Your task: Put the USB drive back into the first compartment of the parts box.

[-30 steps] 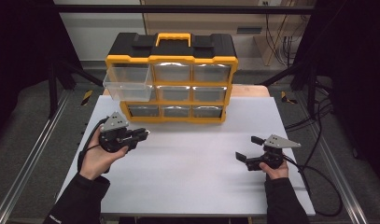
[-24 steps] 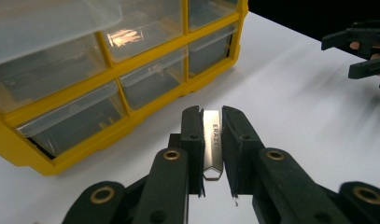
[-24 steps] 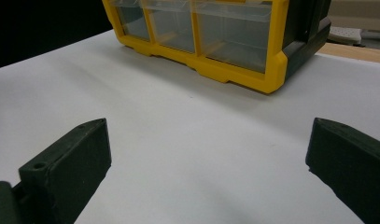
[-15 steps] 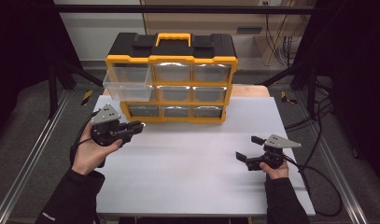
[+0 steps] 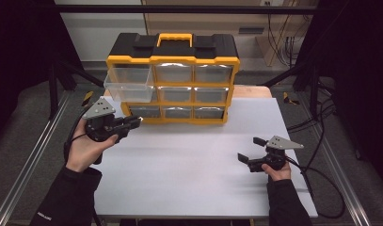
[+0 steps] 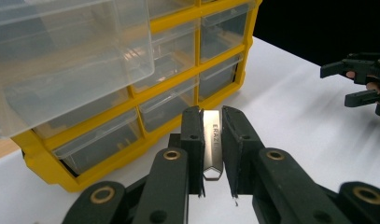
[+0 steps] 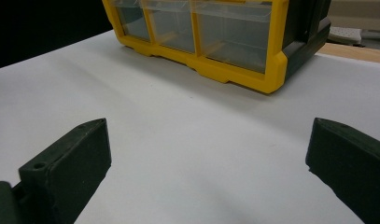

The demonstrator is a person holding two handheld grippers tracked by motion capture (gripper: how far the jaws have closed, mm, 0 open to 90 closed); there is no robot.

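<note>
Left gripper (image 6: pixel 211 154) pinches a small eraser (image 6: pixel 212 149) between its jaws, raised near the pulled-out clear drawer (image 5: pixel 129 84) of the yellow-black organizer (image 5: pixel 172 80). Right gripper (image 5: pixel 252 149) rests low over the white table (image 5: pixel 194 179), jaws spread, nothing between them.

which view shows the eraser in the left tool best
The left gripper view: the eraser stands upright, clamped between the left tool's jaws, its printed lettering readable. The high view gives just a pale speck at that tool's tip.
</note>
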